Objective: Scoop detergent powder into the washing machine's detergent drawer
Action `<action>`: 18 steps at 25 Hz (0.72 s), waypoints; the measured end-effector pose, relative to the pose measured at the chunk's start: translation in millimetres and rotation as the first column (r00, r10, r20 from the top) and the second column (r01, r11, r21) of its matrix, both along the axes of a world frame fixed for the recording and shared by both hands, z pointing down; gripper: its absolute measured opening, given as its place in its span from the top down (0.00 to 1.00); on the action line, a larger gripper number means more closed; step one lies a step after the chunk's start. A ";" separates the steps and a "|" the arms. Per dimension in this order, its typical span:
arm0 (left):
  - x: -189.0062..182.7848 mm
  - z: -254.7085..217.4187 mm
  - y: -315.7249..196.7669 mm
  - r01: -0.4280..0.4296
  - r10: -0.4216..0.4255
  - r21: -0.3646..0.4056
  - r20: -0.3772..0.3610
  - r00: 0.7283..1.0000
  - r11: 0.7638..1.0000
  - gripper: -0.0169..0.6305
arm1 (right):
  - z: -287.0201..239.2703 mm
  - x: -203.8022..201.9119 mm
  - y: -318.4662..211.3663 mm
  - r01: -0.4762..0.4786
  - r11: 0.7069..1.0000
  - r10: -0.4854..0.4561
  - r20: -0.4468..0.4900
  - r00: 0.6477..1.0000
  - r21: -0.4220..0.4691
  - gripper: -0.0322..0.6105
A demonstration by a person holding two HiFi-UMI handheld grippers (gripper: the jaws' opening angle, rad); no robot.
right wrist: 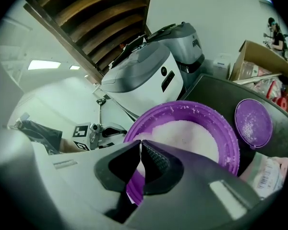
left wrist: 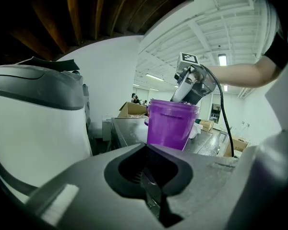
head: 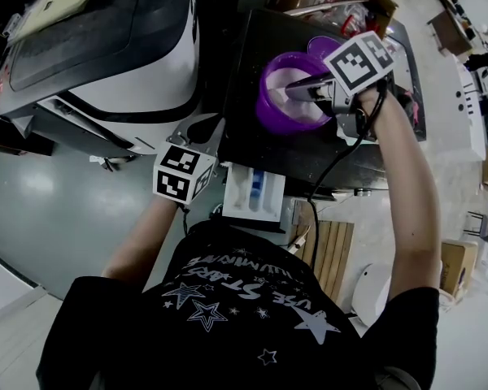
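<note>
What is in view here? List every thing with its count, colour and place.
washing machine: one, white and grey, left of the table
detergent drawer: one, white with a blue part, by the table's near edge, beside the left gripper
table: one, black, right of the machine
bucket: one, purple, open, on the table
powder: white, inside the bucket
lid: one, purple, flat on the table beside the bucket
cardboard box: one, brown, beyond the table
left gripper: one, grey, jaws together, held low
right gripper: one, grey, jaws pressed close, over the powder

Left gripper and right gripper, jaws together
</note>
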State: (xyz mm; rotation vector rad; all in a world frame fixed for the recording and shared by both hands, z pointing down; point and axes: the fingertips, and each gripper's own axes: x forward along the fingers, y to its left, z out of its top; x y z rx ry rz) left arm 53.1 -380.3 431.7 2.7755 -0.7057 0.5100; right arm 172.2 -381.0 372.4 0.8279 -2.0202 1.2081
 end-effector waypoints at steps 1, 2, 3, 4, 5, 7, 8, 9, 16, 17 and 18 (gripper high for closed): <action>0.2 -0.3 0.5 0.001 -0.001 0.000 -0.002 1.000 1.000 0.97 | -1.5 4.5 1.0 -0.025 1.000 0.025 -0.015 1.000 -0.001 0.89; 0.8 -0.6 1.0 0.001 -0.001 0.001 -0.004 1.000 1.000 0.97 | -3.1 8.5 1.7 -0.047 0.999 0.047 -0.026 0.999 0.001 0.89; 1.3 -0.8 1.5 0.000 0.000 0.001 -0.005 1.000 1.000 0.97 | -4.7 11.1 2.0 -0.062 0.998 0.063 -0.026 0.998 0.006 0.89; 1.7 -0.8 1.9 0.000 0.000 0.001 -0.005 1.000 1.000 0.97 | -6.4 12.6 2.0 -0.075 0.997 0.075 -0.017 0.997 0.012 0.89; 2.1 -0.7 2.3 0.000 0.000 0.001 -0.005 1.000 1.000 0.97 | -8.1 13.7 1.6 -0.086 0.996 0.086 -0.002 0.996 0.019 0.89; 2.7 -0.6 3.0 0.000 0.000 0.003 -0.006 1.000 1.000 0.97 | -11.3 17.3 1.5 -0.112 0.993 0.111 0.024 0.994 0.032 0.89; 2.9 -0.7 3.4 0.000 0.000 0.003 -0.005 1.000 1.000 0.97 | -12.4 20.1 2.4 -0.125 0.991 0.124 0.029 0.992 0.036 0.89; 3.0 -0.8 3.8 0.000 0.000 0.004 -0.005 1.000 1.000 0.97 | -13.0 23.3 3.8 -0.138 0.990 0.137 0.027 0.990 0.039 0.89; 5.6 -0.5 10.2 0.002 -0.002 0.007 -0.003 1.000 1.000 0.97 | -25.8 16.4 14.4 -0.182 0.981 0.159 0.255 0.954 0.067 0.89; 6.1 -0.6 11.6 0.003 -0.003 0.007 -0.003 1.000 1.000 0.97 | -30.6 9.4 16.0 -0.186 0.980 0.153 0.329 0.932 0.069 0.89; 6.3 -0.5 13.1 0.004 -0.004 0.007 -0.003 1.000 1.000 0.97 | -33.0 8.6 17.4 -0.202 0.977 0.161 0.364 0.917 0.076 0.89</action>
